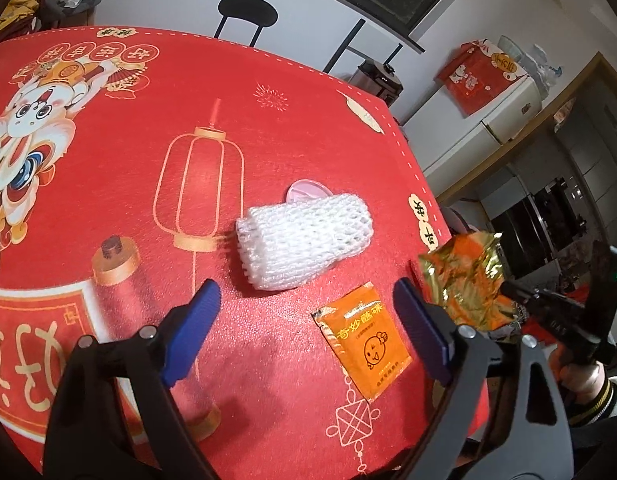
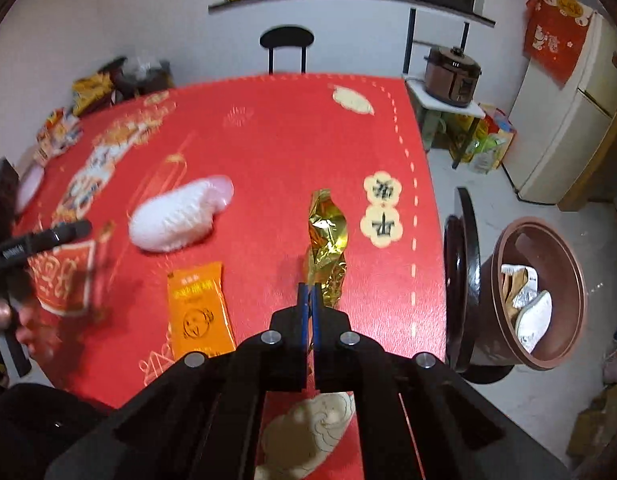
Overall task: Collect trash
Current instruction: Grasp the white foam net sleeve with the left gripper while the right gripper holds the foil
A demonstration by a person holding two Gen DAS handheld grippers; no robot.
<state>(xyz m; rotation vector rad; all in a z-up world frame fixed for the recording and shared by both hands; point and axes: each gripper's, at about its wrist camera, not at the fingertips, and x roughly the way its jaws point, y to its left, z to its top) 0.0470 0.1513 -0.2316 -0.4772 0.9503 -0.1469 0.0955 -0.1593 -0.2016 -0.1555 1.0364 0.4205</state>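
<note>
Trash on the red table (image 1: 268, 128) was partly dealt with: gold foil wrapper (image 2: 326, 248) was pinched at its lower end in the right hand-held gripper (image 2: 310, 300), jaws pressed together on it, wrapper lifted off the cloth and sticking up past the fingertips. Brown bin (image 2: 548, 296) stood on the floor off the table's right edge, beside a dark chair (image 2: 460, 280), already holding some white and paper scraps. Left hand-held gripper (image 1: 304, 312) hung spread wide over the table, nothing between its blue pads (image 1: 196, 328); orange sachet (image 1: 362, 344) lay flat just inside the right pad, white foam net sleeve (image 1: 304, 240) a bit beyond, partly covering a pink lid (image 1: 308, 191). Step in hand, by my read: carry-to-bin for the wrapper, approach for the left. Next likely calls for swinging the wrapper right over the bin rim before release; the flat sachet would need an edge-on pinch, and foil could slip.
</note>
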